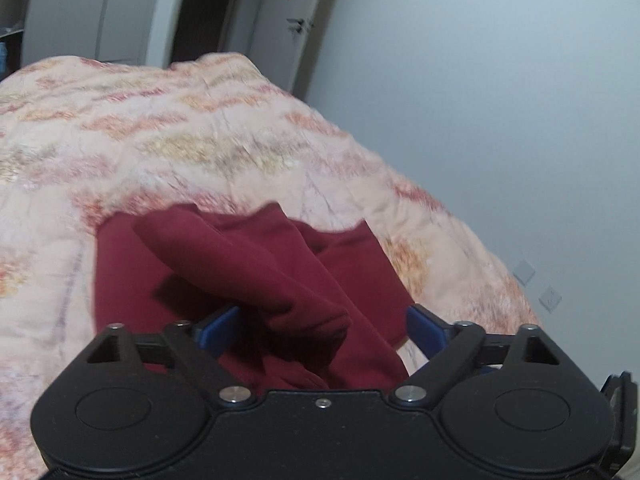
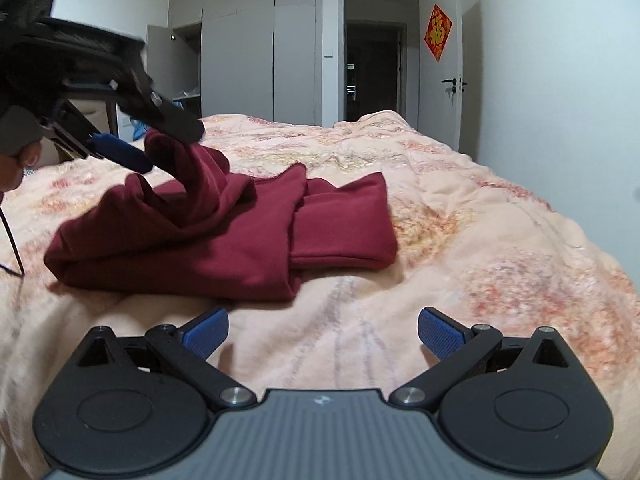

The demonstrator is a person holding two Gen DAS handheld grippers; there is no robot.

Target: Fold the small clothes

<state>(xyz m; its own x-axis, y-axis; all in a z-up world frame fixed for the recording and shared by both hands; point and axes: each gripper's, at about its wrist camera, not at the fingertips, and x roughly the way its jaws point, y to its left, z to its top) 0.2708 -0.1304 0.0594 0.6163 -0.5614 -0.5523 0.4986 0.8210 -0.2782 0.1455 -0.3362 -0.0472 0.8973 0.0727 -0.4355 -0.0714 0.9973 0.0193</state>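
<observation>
Person: only a sliver shows at the left edge of the right wrist view, cut off by the frame, left of and above the maroon garment; too little is visible to say more.
Cable: a thin dark line runs down at the far left, left of the garment; both its ends are out of frame.
Left gripper: its jaws are spread wide above the left part of the garment. A raised fold of cloth stands between the blue fingers; whether a pad touches that fold I cannot tell. In its own view the fingertips are partly hidden behind the cloth.
Maroon garment: lies on the bedspread, partly folded into layers, with one peak of cloth lifted up at its left side. What kind of garment it is cannot be made out. In the left wrist view its near end is hidden behind the gripper body.
Bedspread: peach with a faded pattern, under the garment and stretching to its right; blurred in the left wrist view.
Right gripper: jaws spread, nothing between them, hovering over bare bedspread just in front of the garment, apart from it.
Wardrobe: beyond the garment; one door at its left stands open, the contents too small to read.
Red decoration: on the door to the garment's far right.
</observation>
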